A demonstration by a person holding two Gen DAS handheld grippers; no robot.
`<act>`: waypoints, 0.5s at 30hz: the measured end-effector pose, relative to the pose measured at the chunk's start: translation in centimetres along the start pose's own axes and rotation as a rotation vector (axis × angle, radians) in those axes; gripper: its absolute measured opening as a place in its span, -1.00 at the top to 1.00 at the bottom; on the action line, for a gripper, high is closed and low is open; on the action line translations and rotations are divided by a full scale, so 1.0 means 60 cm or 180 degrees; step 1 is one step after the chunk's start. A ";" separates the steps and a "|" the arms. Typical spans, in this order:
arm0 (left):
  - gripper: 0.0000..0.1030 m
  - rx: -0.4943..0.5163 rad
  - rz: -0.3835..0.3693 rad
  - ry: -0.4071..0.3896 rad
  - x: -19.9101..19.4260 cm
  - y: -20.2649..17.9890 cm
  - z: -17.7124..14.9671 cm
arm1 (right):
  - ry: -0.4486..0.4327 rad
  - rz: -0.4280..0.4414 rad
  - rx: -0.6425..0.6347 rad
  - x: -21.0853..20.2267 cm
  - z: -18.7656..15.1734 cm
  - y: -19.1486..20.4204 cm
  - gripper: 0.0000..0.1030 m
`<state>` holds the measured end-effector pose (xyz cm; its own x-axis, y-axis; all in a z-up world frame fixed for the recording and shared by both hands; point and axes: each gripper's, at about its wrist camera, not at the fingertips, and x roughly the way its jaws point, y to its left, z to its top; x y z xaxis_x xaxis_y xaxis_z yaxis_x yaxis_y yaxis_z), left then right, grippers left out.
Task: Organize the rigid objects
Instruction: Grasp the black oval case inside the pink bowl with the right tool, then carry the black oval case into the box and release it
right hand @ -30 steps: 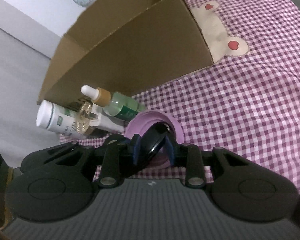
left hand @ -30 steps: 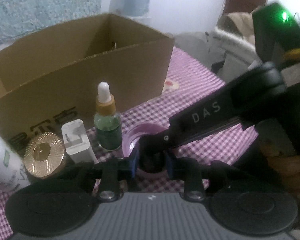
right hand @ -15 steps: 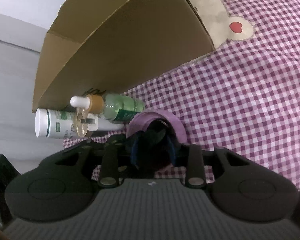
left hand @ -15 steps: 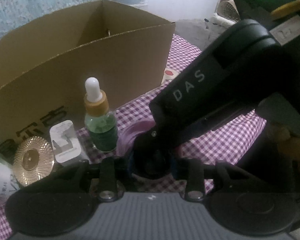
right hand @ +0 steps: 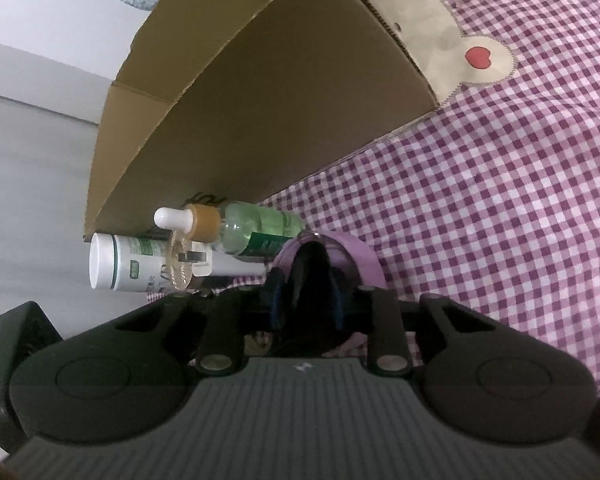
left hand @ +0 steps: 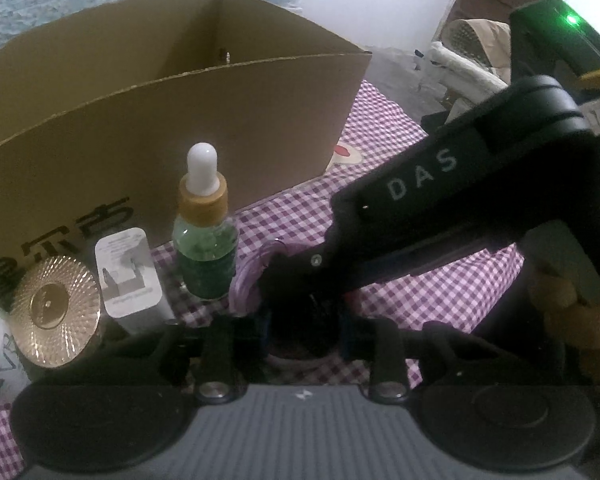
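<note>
A purple cup [left hand: 246, 280] sits on the checked cloth in front of an open cardboard box [left hand: 220, 112]. My left gripper [left hand: 304, 324] is closed around its near side. My right gripper [right hand: 306, 300] reaches in from the right, its body [left hand: 460, 216] crossing the left wrist view, and is closed on the same purple cup [right hand: 356, 264]. Left of the cup stand a green dropper bottle [left hand: 206, 240], a white charger [left hand: 128, 276], a gold-lidded jar [left hand: 54, 304] and a white bottle [right hand: 128, 268].
The box's near wall [right hand: 292, 108] stands close behind the row of items. A bear patch [right hand: 440, 32] lies on the purple checked cloth [right hand: 480, 220] to the right of the box. Room clutter [left hand: 468, 56] shows beyond the bed.
The right gripper swung in front of the left camera and then drew back a little. Both grippers stay at the purple cup. The row of items has not moved.
</note>
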<state>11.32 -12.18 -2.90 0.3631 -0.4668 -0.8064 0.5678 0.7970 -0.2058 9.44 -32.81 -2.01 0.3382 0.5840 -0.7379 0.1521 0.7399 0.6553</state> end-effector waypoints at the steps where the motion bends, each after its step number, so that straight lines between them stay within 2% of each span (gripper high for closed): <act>1: 0.44 -0.0002 -0.0005 -0.0005 -0.002 -0.001 -0.001 | -0.0019 0.0018 0.0006 -0.001 -0.002 0.000 0.58; 9: 0.45 0.0134 0.0079 -0.0201 -0.051 -0.032 -0.006 | -0.0257 0.0140 -0.0088 -0.046 -0.028 0.014 0.59; 15: 0.45 0.0203 0.0239 -0.0553 -0.142 -0.043 0.018 | -0.0590 0.0283 -0.0503 -0.111 -0.048 0.086 0.59</act>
<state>7.56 -10.65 5.06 0.5251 -0.4705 -0.7092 0.5779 0.8088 -0.1087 5.28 -31.91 5.85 0.5106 0.5886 -0.6268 -0.0278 0.7399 0.6721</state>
